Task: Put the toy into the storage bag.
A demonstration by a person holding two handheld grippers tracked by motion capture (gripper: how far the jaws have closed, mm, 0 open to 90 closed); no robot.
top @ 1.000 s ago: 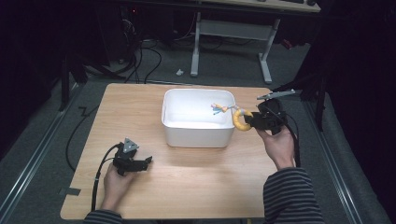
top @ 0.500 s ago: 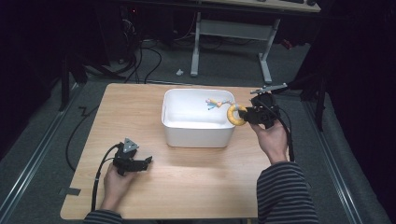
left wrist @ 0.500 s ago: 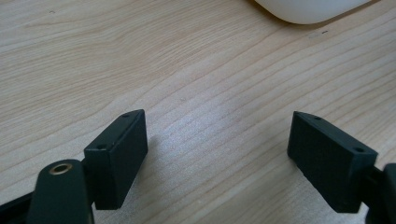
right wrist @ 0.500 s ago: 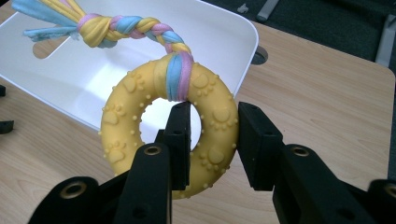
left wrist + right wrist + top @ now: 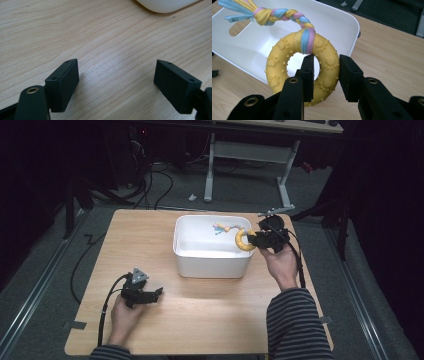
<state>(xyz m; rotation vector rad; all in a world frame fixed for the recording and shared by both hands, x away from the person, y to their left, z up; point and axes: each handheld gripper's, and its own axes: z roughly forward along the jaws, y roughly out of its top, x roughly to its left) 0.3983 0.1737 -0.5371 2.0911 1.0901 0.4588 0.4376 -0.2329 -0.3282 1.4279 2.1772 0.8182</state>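
The right tool [image 5: 324, 75] is pinching a yellow ring toy [image 5: 287, 62], one jaw poking thru the hole and the other pressing on the outer edge. In the high view the right tool [image 5: 256, 240] is holding the ring toy [image 5: 242, 240] at the right rim of a white bin [image 5: 210, 260], w/ the ring hanging just over that rim. A braided rope [image 5: 274, 13] in blue, pink & yellow is looping around the ring's top and trailing off over the bin's inside; the bin [image 5: 332, 20] is sitting directly beneath the toy in the right gripper view. The ring's surface is showing raised paw prints and small bumps.

The left tool [image 5: 150, 295] is resting low at the front left of the wooden counter [image 5: 150, 235], well apart from the bin. Its jaws are standing spread wide w/ nothing between them, and the left tool [image 5: 116, 80] is looking across bare counter [image 5: 100, 37] toward a corner of the bin [image 5: 165, 3].
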